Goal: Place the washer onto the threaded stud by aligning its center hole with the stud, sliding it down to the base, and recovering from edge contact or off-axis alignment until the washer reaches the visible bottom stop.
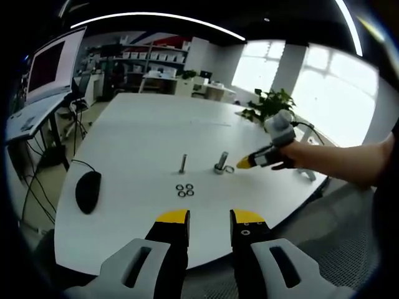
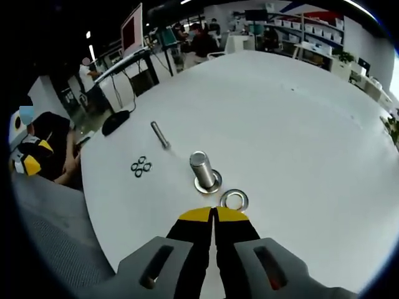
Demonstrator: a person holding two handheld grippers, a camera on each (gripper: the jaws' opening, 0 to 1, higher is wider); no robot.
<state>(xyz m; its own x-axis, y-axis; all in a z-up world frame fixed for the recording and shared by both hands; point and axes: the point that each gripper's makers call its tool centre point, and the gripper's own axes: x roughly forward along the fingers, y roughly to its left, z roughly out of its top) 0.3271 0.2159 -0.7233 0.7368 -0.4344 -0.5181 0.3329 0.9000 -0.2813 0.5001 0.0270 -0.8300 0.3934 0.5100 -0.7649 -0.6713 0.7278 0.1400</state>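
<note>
Silver, the washer (image 2: 234,200) lies flat on the white counter (image 2: 299,124), just beside the base of the upright threaded stud (image 2: 201,167). The right hand-held gripper (image 2: 214,215) has its jaws pressed together just before the washer, holding nothing. The left hand-held gripper (image 1: 209,218) hangs with jaws apart and empty, well away from the stud.

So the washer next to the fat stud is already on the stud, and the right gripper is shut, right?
Not quite. In the right gripper view the washer lies flat on the table beside the stud, not on it. The right gripper is shut, as you said.
</note>
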